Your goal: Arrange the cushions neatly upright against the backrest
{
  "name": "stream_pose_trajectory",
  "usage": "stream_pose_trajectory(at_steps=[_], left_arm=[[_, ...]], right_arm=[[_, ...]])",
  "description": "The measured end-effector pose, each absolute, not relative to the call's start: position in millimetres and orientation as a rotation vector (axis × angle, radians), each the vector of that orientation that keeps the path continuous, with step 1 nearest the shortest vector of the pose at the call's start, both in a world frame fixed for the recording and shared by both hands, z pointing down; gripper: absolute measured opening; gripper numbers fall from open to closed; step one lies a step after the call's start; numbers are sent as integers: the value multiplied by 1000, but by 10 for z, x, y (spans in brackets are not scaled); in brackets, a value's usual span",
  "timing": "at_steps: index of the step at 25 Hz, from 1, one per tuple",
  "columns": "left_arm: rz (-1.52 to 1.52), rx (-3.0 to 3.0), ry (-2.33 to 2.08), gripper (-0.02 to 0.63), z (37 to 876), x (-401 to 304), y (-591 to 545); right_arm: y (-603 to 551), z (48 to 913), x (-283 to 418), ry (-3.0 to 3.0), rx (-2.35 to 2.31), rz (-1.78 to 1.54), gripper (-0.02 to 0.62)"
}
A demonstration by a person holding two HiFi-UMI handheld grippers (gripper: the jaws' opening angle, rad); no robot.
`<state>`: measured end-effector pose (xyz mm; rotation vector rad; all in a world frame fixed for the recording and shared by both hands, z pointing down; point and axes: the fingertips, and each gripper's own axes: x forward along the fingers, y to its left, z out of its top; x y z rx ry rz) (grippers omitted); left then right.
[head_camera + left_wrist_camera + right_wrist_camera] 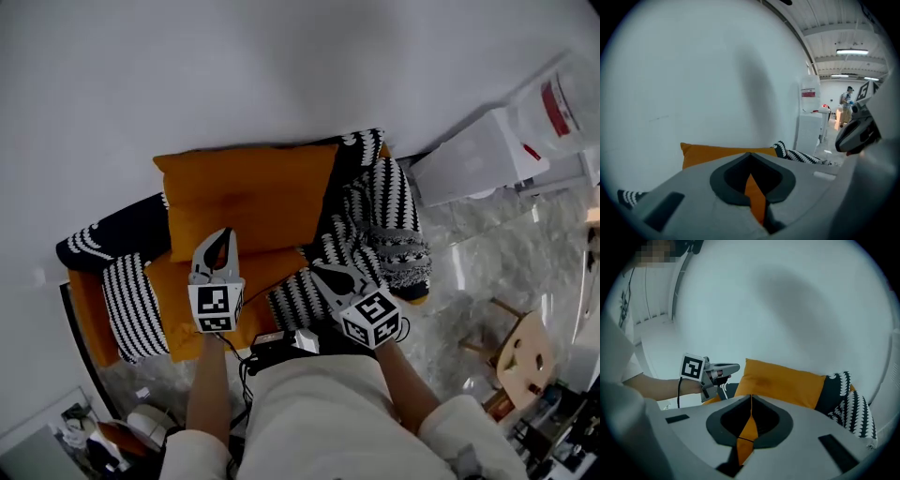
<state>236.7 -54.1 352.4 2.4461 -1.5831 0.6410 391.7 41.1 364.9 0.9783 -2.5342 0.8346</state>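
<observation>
A large orange cushion [248,192] [726,153] [785,383] stands upright against the back of a small orange sofa [89,319]. To its right lies a black-and-white zigzag cushion [389,220] [855,411], tilted. One striped cushion [131,305] lies on the left arm, and a second [300,295] lies at the seat's front. My left gripper [223,234] [750,155] hangs shut and empty in front of the orange cushion. My right gripper [321,270] [751,397] is shut and empty over the front striped cushion.
A dark cushion with white marks [103,239] rests on the sofa's left back corner. A white appliance [478,155] stands right of the sofa and a wooden stool [525,352] on the marbled floor. A white wall runs behind the sofa.
</observation>
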Motion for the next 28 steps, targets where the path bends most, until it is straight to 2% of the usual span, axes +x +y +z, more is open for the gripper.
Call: stream_pose_trajectory(at_steps=[8, 15, 16, 17, 18, 20, 21, 25, 28], left_arm=[[637, 2251, -1751, 11, 3613, 2097, -640], [746, 2138, -1821, 11, 3880, 1581, -890], [764, 2123, -1828, 12, 3941, 1503, -948], [781, 2107, -1830, 15, 4007, 1427, -1008], [799, 2091, -1825, 34, 4077, 1354, -1065], [823, 2055, -1809, 151, 4225, 1212, -1174], [826, 2035, -1807, 180, 4293, 1139, -1228], [786, 1964, -1827, 239, 4524, 887, -1447], [692, 1919, -1786, 252, 4726, 805, -1579]], right_arm=[[49, 3901, 3968, -2529, 865, 909, 9], [-586, 4453, 4035, -2441, 980, 953, 12], [-684, 4554, 4046, -2426, 997, 959, 24], [-785, 4645, 4056, -2411, 1014, 964, 84], [-888, 4726, 4068, -2396, 1037, 969, 138], [-1108, 4872, 4121, -2362, 1106, 977, 153], [-1226, 4947, 4159, -2343, 1147, 977, 170], [-1724, 5261, 4329, -2283, 1284, 992, 209], [-2039, 5452, 4370, -2263, 1330, 1024, 218]])
